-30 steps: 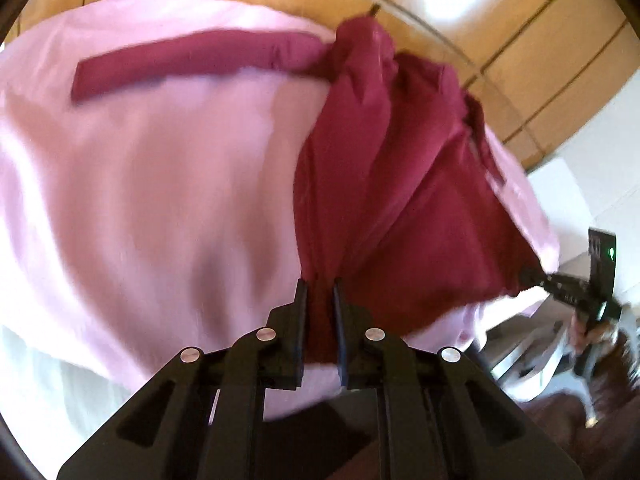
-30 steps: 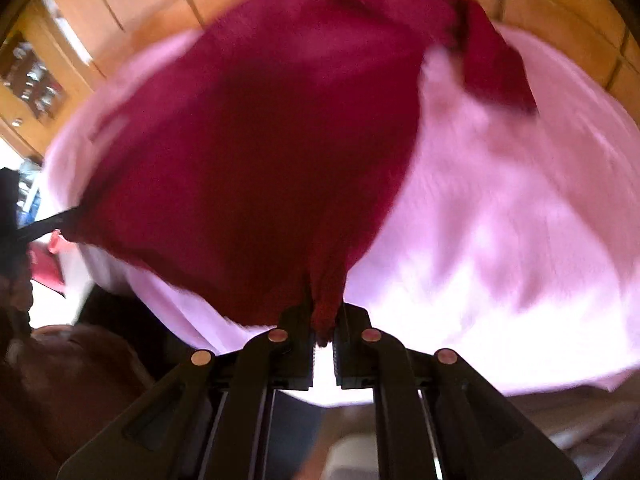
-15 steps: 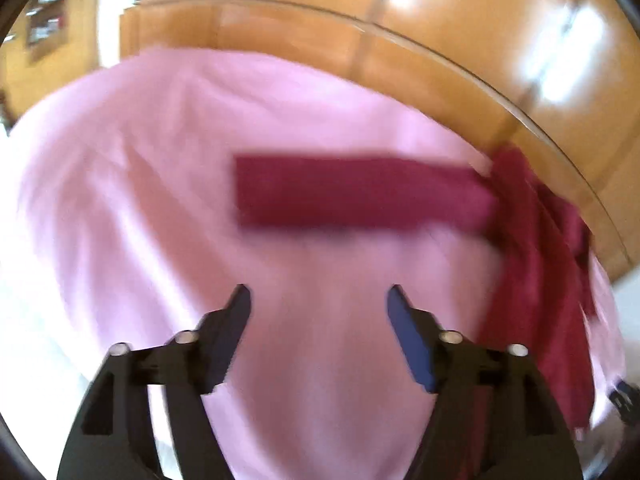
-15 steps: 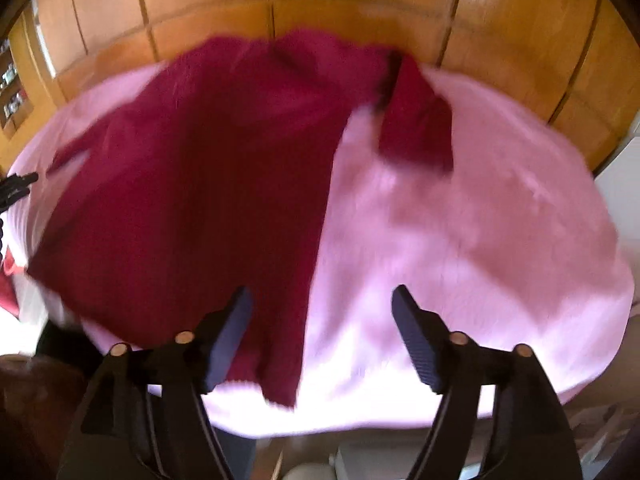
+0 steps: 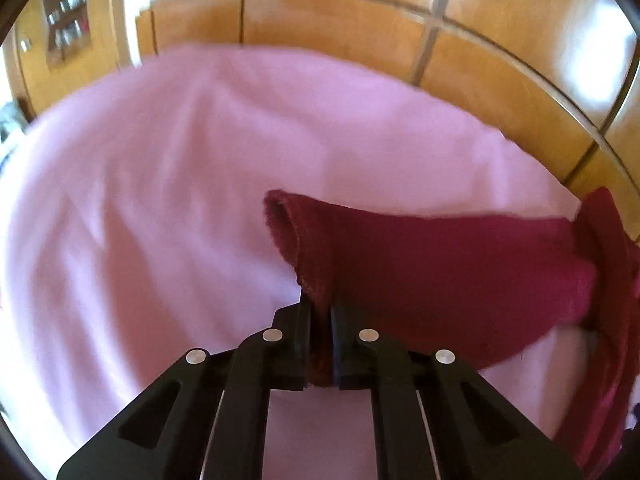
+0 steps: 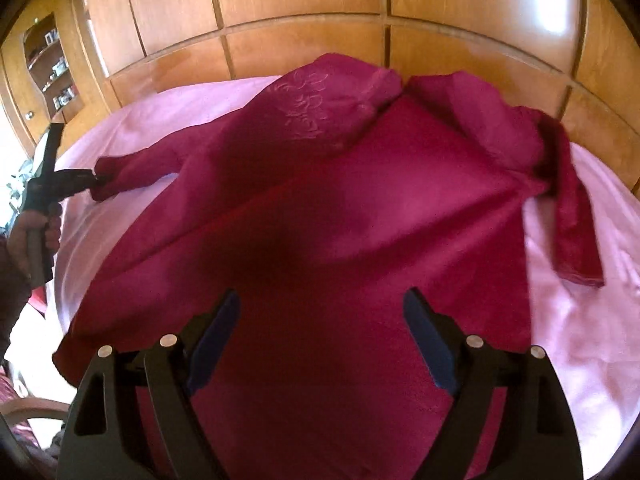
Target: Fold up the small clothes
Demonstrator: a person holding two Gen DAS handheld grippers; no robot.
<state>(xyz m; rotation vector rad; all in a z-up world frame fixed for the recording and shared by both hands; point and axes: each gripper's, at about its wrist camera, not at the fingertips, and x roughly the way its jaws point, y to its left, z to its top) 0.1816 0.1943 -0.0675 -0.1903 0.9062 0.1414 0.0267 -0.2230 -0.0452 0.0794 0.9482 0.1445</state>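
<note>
A dark crimson long-sleeved garment of soft fabric [image 6: 340, 208] lies spread across a pale pink bedsheet [image 6: 580, 320], its collar end toward the varnished wooden panelled wall [image 6: 304, 0] behind the sheet and its hem toward the near edge. Faint floral embroidery shows on the upper part of the garment, just left of its neckline. The black two-finger left gripper [image 5: 320, 312] is clenched on the cuff of the garment's sleeve [image 5: 420, 256], which stretches out sideways from the garment's body over the pink bedsheet; the cuff's open mouth gapes just above the closed jaws. From the other side the same left gripper shows at the far left of the garment, gripped by a hand [image 6: 34, 232], with the sleeve end pinched in its tip. The black right gripper [image 6: 322, 340] hovers over the lower part of the garment with its jaws spread wide and nothing between them. The garment's other sleeve [image 6: 572, 208] hangs folded down along the right side of its body, resting on the sheet.
</note>
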